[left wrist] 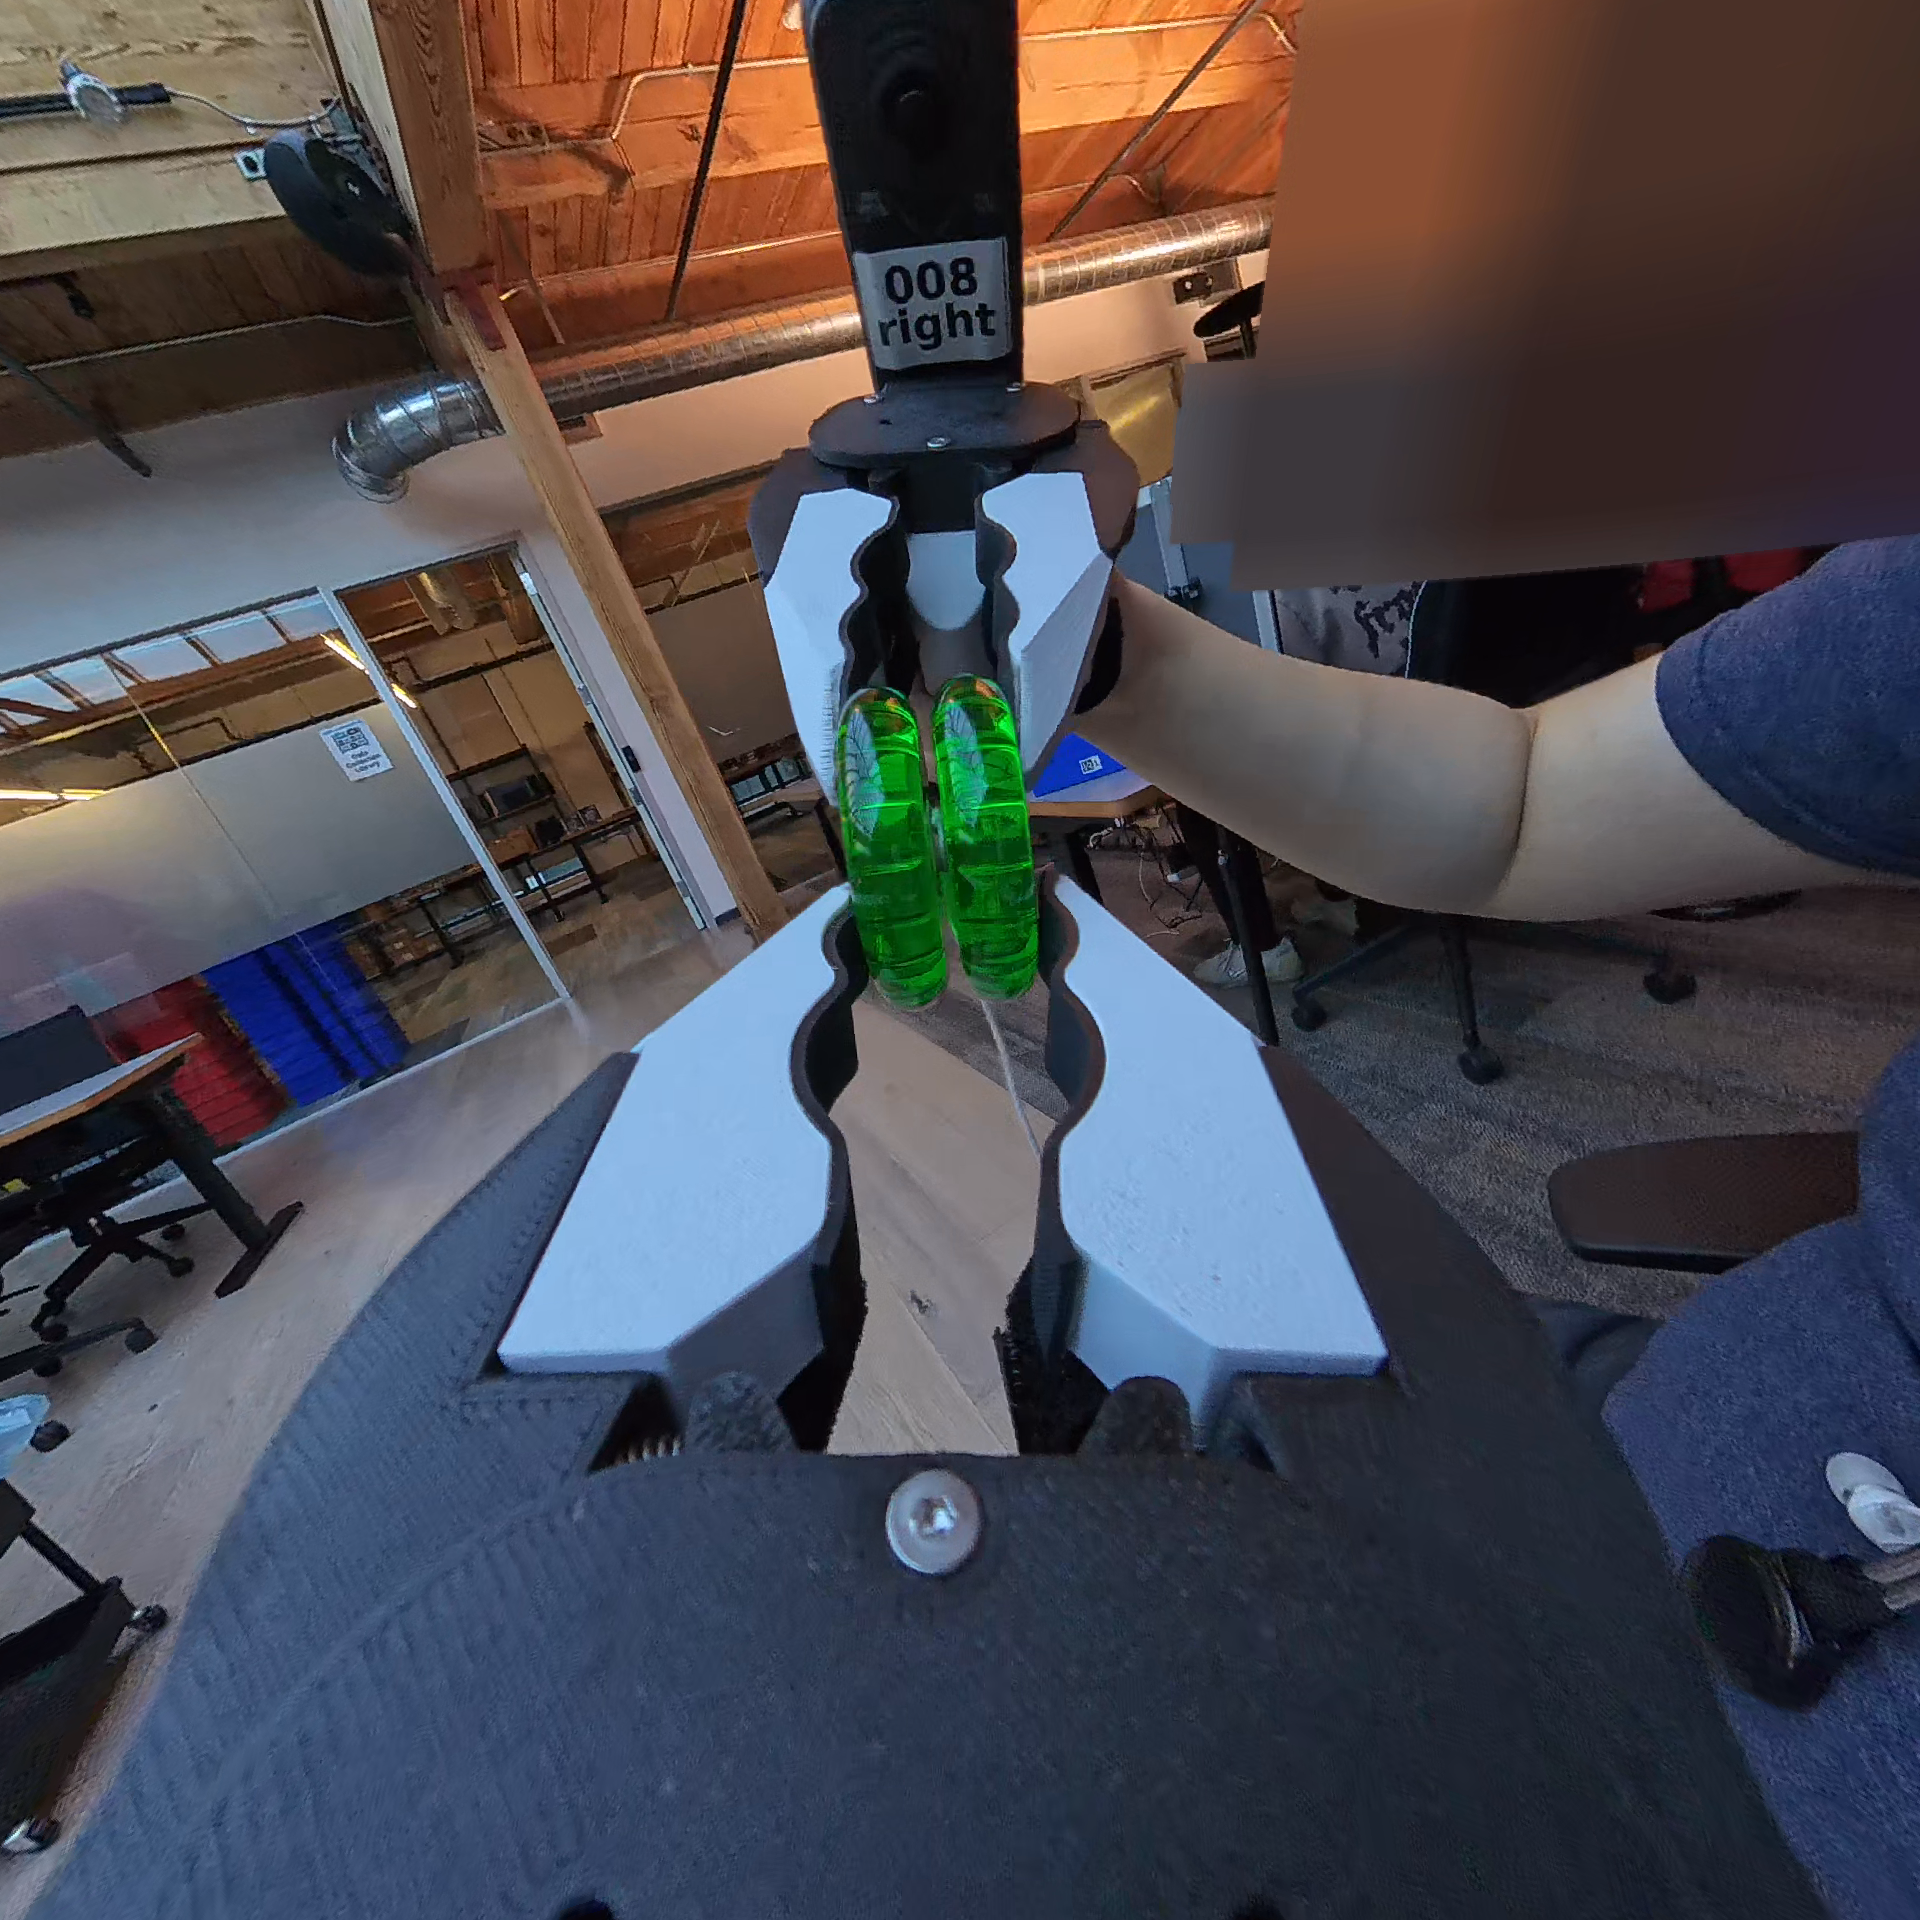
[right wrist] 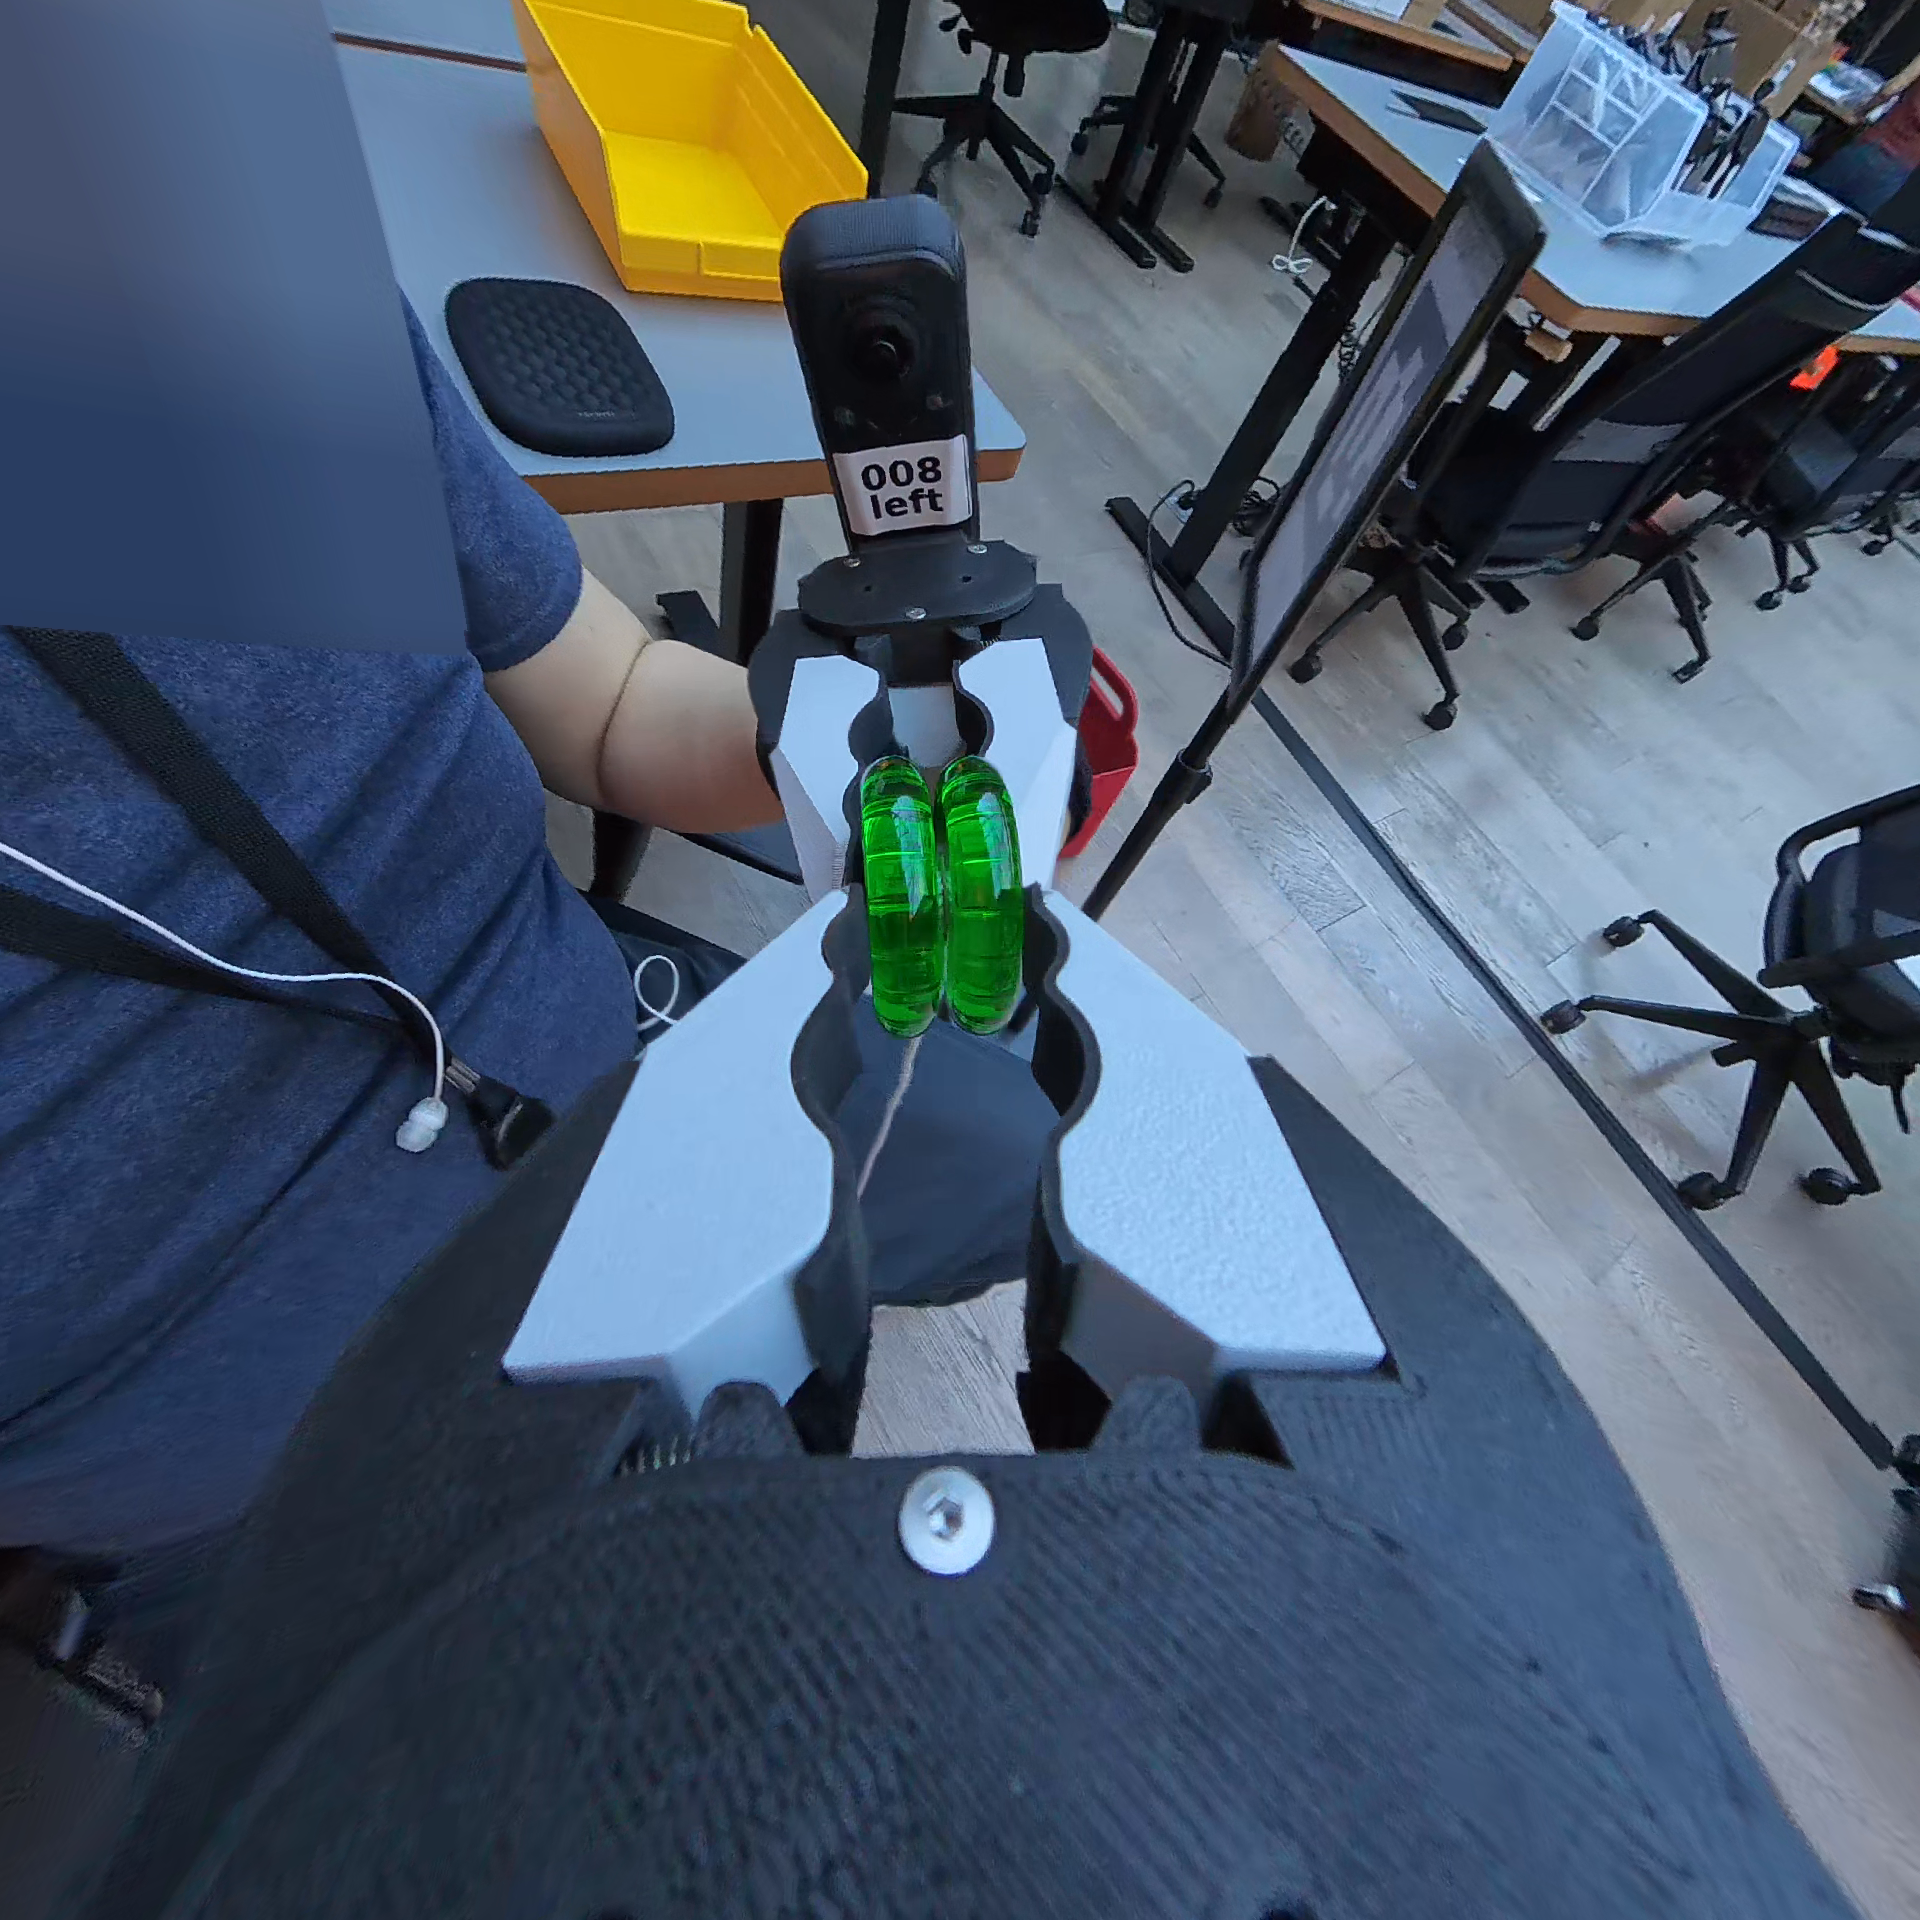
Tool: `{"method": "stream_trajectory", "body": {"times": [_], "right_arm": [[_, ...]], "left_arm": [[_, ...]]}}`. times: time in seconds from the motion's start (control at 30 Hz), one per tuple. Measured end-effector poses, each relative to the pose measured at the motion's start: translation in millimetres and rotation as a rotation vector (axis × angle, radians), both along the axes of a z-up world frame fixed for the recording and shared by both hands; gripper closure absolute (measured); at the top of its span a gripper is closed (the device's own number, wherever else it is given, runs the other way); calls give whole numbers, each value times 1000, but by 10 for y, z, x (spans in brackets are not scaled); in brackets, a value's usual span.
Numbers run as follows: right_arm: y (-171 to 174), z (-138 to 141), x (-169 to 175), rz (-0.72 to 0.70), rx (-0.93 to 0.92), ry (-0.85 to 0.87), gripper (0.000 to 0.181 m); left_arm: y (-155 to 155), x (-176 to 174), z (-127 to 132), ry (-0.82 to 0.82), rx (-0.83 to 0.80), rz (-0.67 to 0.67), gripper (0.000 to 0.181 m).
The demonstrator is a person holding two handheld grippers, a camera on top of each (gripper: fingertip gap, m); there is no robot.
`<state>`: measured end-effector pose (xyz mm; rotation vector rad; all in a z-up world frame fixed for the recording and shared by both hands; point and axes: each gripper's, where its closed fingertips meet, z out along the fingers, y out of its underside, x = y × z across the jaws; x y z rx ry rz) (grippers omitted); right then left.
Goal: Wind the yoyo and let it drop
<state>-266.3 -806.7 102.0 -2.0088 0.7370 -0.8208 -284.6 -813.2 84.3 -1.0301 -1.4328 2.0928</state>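
Translucent green plastic yoyo [left wrist: 940, 842]: pinched at both tips, left hand-held gripper [left wrist: 943, 920] and right hand-held gripper [right wrist: 943, 920] narrowly parted around it; white string [left wrist: 1013, 1081] hanging below.

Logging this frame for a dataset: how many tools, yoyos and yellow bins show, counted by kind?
Tools: 2, left tool and right tool
Green yoyo: 1
Yellow bin: 1
Total: 4

Clear green yoyo [left wrist: 940, 842] edge-on between facing gripper tips, string [left wrist: 1013, 1081] dangling
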Motion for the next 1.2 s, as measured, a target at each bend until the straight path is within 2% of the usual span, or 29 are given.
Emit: {"method": "stream_trajectory", "body": {"times": [0.2, 0.33, 0.37, 0.43, 0.5, 0.57, 0.67, 0.73, 0.87, 1.03, 1.2], "right_arm": [[-31, 18, -4, 88, 183, -18, 153], [-161, 45, -2, 111, 327, -119, 151], [-232, 74, 27, 77, 365, -165, 149], [-345, 195, 44, 11, 469, -282, 124], [-479, 239, 84, -138, 507, -410, 113], [-466, 162, 134, -262, 436, -509, 105], [-454, 28, 249, -433, 308, -567, 100], [-494, 27, 280, -500, 339, -583, 101], [-460, -87, 348, -468, 424, -491, 117], [-526, -245, 288, -477, 438, -447, 118], [-482, -486, 69, -381, 625, -311, 118]], "left_arm": [[15, 4, -9, -12, -5, 11, 150], [-113, 33, 3, -53, -21, 154, 151], [-169, 79, 22, -66, -49, 232, 151], [-285, 215, 56, -114, -119, 422, 151], [-357, 338, 92, -138, -171, 582, 151], [-398, 409, 113, -157, -216, 701, 151], [-457, 403, 79, -188, -240, 789, 151], [-474, 352, 46, -192, -240, 796, 151], [-475, 260, -5, -166, -225, 785, 151], [-529, 193, -169, -180, -184, 763, 150], [-377, -96, -387, -221, -138, 484, 124]]}}
